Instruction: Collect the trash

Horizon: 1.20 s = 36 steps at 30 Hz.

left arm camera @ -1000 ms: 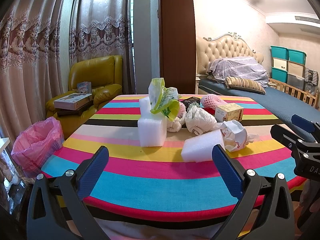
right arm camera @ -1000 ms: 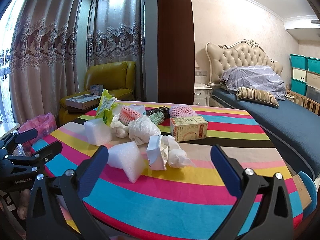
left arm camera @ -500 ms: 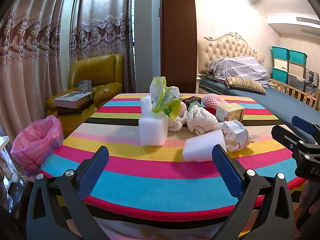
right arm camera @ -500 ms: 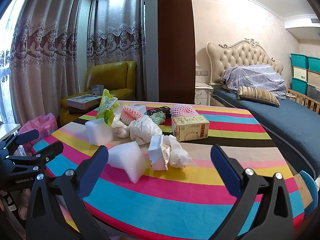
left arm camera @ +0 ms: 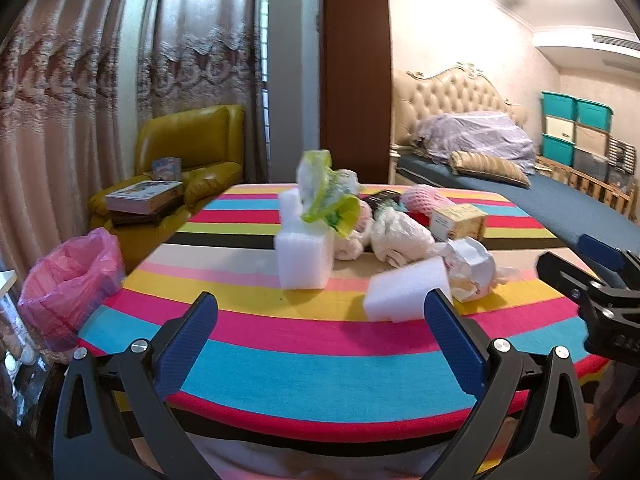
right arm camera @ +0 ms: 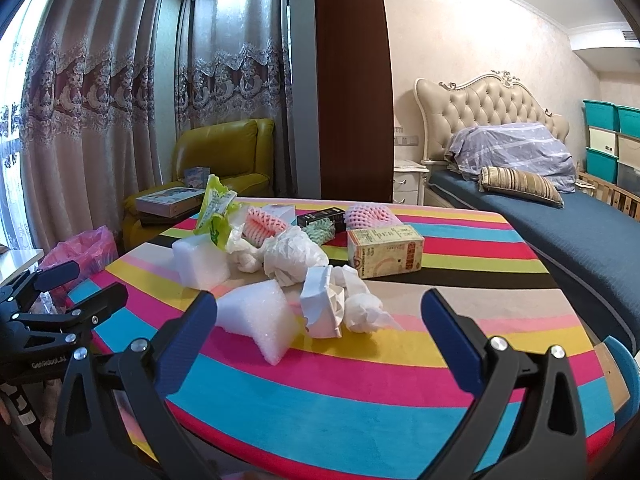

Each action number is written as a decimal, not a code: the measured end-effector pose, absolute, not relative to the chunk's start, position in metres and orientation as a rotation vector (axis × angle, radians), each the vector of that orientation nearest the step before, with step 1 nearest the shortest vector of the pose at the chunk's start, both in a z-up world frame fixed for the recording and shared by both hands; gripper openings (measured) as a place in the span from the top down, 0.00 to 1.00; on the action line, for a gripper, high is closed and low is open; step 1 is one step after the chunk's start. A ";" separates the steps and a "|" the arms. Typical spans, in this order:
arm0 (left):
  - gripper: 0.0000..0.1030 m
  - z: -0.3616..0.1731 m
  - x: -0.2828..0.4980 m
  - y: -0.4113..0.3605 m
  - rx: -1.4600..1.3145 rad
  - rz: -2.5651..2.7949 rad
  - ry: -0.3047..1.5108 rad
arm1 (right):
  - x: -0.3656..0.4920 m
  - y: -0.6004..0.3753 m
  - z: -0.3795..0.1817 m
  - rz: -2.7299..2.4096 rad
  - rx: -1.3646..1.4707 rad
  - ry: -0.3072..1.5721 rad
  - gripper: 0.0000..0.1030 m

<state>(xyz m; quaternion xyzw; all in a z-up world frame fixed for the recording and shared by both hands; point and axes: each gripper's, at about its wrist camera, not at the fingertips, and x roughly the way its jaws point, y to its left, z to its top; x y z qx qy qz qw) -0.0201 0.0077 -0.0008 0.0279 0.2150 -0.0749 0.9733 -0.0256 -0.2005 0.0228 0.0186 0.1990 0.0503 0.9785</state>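
Trash lies heaped near the middle of the round table with the rainbow-striped cloth (right arm camera: 400, 396), reaching toward its far edge: two white foam blocks, one upright (left arm camera: 305, 258) on the left of the heap and one tilted (right arm camera: 256, 322) nearest the near edge, a green-and-yellow plastic wrapper (left arm camera: 325, 196) draped on the upright block, a crumpled white plastic bag (right arm camera: 294, 254), a crushed white paper carton (right arm camera: 323, 306) touching a twisted white tissue (right arm camera: 360, 304), a yellow printed cardboard box (right arm camera: 385, 250), two pink foam fruit nets (right arm camera: 372, 214), a green net (right arm camera: 320, 229) and a small black box (right arm camera: 320, 216). Several pieces at the back overlap, so that count is unsure. A bin lined with a pink plastic bag (left arm camera: 70, 280) stands on the floor beside the table's left edge, its base cut off. The left gripper (left arm camera: 320, 340) hovers over the near edge with its blue-padded fingers spread wide and nothing between them; the right gripper (right arm camera: 318, 332) is likewise wide apart and empty, framing the tilted block and carton.
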 end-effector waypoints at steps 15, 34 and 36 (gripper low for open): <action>0.06 -0.020 0.029 0.017 0.115 -0.195 0.600 | 0.046 -0.214 -0.007 0.123 0.100 0.605 0.14; 0.28 -0.034 0.058 -0.048 0.182 -0.465 0.691 | 0.068 -0.238 -0.001 0.235 0.135 0.587 0.72; 0.28 -0.033 0.057 -0.063 0.187 -0.502 0.686 | 0.063 -0.248 0.003 0.236 0.159 0.571 0.72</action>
